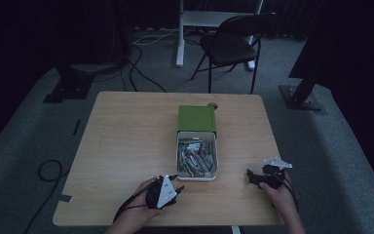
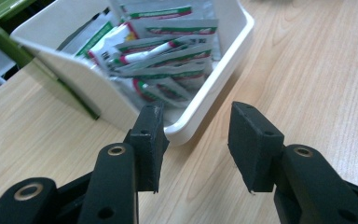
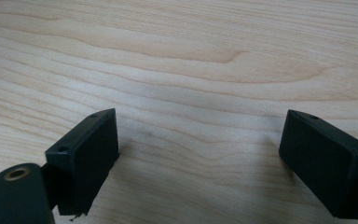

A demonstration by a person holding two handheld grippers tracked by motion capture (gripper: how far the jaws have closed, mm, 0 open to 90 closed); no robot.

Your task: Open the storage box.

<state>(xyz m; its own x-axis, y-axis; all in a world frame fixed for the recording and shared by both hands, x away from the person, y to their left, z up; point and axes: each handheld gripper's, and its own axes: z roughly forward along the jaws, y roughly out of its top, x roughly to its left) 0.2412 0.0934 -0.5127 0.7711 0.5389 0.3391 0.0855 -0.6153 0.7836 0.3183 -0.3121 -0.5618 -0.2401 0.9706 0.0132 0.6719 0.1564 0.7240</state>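
1. Two grippers sit idle: left gripper (image 1: 177,188) near the tray's (image 1: 216,161) front corner, right gripper (image 1: 251,176) well right, both released, grasping nothing.
2. Sachets (image 2: 168,51) fill the tray; likely next, the left reaches in.

Bare table (image 1: 126,141) (white tray (image 1: 216,161) centre)

The pale wooden table (image 3: 205,56) shows smooth grain with a soft sheen. The white plastic tray (image 2: 214,88) looks glossy and holds shiny foil sachets (image 2: 168,51). The black gripper pads (image 2: 254,140) look matt and slightly rough.
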